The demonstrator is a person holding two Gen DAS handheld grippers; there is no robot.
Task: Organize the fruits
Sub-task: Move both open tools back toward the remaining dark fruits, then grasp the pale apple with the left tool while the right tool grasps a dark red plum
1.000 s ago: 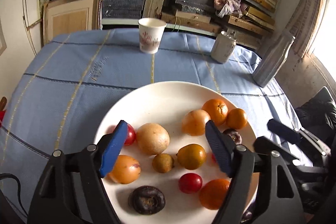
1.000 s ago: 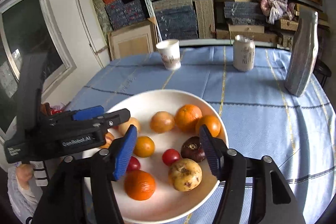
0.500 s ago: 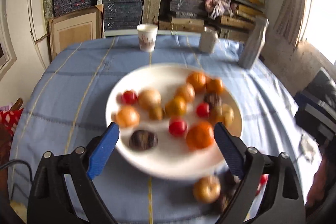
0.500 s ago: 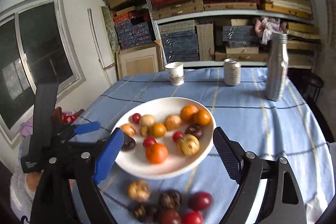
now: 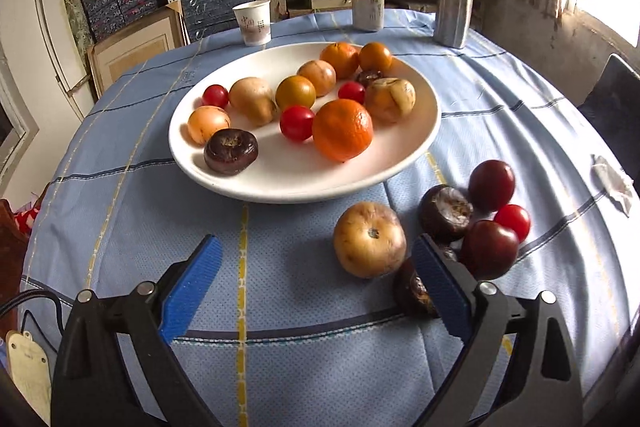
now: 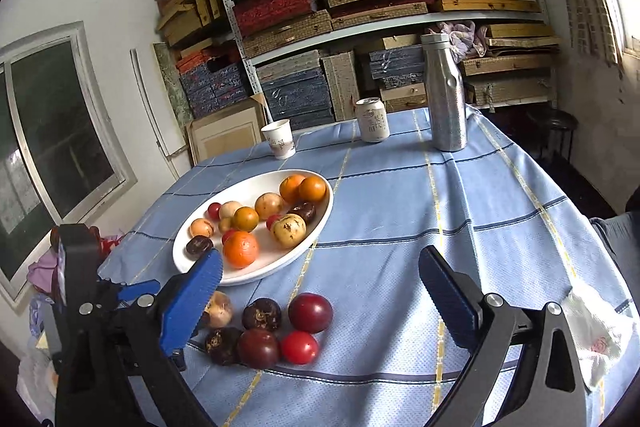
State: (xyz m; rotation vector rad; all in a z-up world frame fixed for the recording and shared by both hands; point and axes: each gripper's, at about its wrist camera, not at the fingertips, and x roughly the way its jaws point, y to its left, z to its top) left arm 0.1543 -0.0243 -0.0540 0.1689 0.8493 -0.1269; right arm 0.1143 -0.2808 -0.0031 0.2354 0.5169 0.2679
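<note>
White plate [image 5: 424, 131] near table edge, loose fruit [image 5: 370, 239] beside it, left gripper [image 5: 316, 283] and right gripper [image 6: 320, 291] wide apart, empty

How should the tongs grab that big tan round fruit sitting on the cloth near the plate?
Grip the tan fruit across its widest middle, coming down from above with the left tongs, which are open and nearest. Its stem dimple faces up and it is round, so the sides give the steadiest hold. One finger must slip between it and the dark fruit beside it.

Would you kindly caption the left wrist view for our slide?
Open left gripper above blue tablecloth, facing a fruit-filled white plate and loose fruit beside it.
</note>
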